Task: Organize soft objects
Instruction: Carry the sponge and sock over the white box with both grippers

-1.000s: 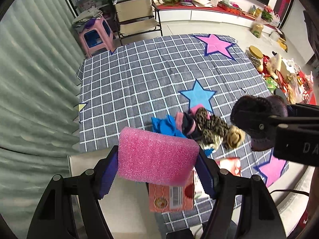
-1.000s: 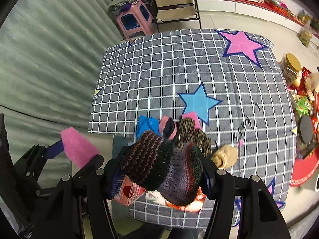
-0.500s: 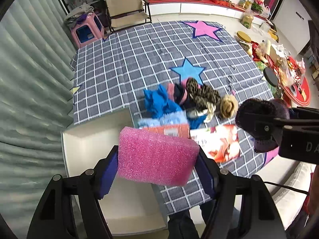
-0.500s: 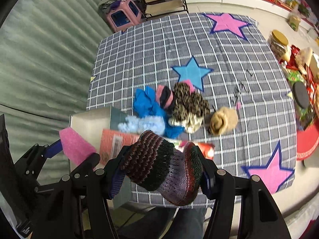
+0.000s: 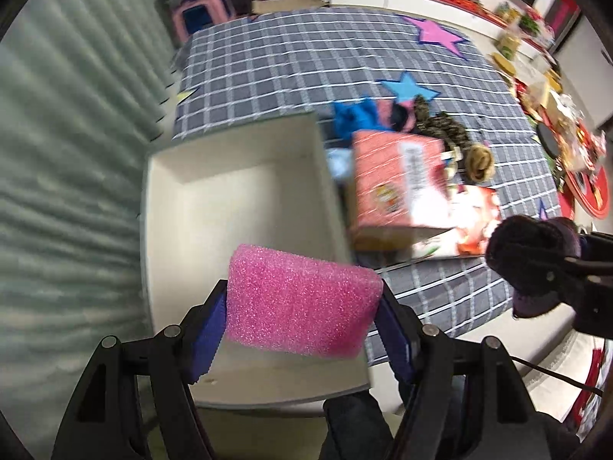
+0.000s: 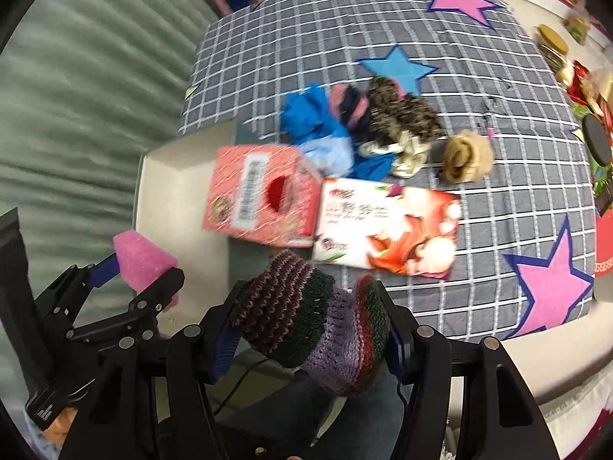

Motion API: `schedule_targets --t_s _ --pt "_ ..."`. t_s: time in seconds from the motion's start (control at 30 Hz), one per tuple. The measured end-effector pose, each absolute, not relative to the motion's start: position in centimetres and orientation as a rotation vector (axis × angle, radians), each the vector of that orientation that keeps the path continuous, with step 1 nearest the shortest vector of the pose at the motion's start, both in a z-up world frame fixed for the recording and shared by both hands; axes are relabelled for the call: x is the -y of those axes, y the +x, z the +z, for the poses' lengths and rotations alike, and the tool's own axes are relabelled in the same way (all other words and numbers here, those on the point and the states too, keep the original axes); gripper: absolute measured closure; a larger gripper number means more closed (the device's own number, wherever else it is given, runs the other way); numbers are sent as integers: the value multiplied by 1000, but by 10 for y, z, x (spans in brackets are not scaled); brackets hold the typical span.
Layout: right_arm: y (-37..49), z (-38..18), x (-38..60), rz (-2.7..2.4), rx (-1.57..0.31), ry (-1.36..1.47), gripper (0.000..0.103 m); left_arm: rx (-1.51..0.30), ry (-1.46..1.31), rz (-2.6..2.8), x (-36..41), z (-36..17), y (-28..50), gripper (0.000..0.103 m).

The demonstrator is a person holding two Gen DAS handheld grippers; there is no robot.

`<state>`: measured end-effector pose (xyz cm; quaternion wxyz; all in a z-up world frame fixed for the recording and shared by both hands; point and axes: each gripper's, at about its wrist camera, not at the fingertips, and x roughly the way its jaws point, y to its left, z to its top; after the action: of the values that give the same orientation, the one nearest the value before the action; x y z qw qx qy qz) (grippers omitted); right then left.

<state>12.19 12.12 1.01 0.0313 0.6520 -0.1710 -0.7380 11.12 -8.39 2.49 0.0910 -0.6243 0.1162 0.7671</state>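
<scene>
My left gripper [image 5: 300,306] is shut on a pink foam sponge [image 5: 302,303] and holds it above the near end of an open white box [image 5: 230,191]. My right gripper [image 6: 312,326] is shut on a dark striped knitted hat [image 6: 310,322], held above the table's near edge; it also shows in the left wrist view [image 5: 532,257]. A pile of soft things lies on the checked tablecloth [image 6: 383,19]: blue cloth [image 6: 314,122], pink and dark sock [image 6: 348,103], leopard-print piece [image 6: 406,115], tan ball [image 6: 465,157].
A red-orange carton [image 6: 260,191] leans beside the white box, and a flat red and white packet [image 6: 387,226] lies next to it. A grey curtain [image 5: 57,153] hangs on the left. Clutter stands on the floor at the right [image 5: 567,134].
Both grippers have pulled back toward me and to the left, each with its load. The white box now lies fully under the left gripper. The carton and packet show more.
</scene>
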Motion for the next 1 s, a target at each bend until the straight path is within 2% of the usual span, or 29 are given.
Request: schedule_targets --t_s 0.5,1.0 --pt "91 10 -6 -2098 216 1949 40 -125 -2020 2407 169 9 135 28" --pt "75 -3 51 -1973 60 1955 40 -11 -2107 2403 196 -7 134 28"
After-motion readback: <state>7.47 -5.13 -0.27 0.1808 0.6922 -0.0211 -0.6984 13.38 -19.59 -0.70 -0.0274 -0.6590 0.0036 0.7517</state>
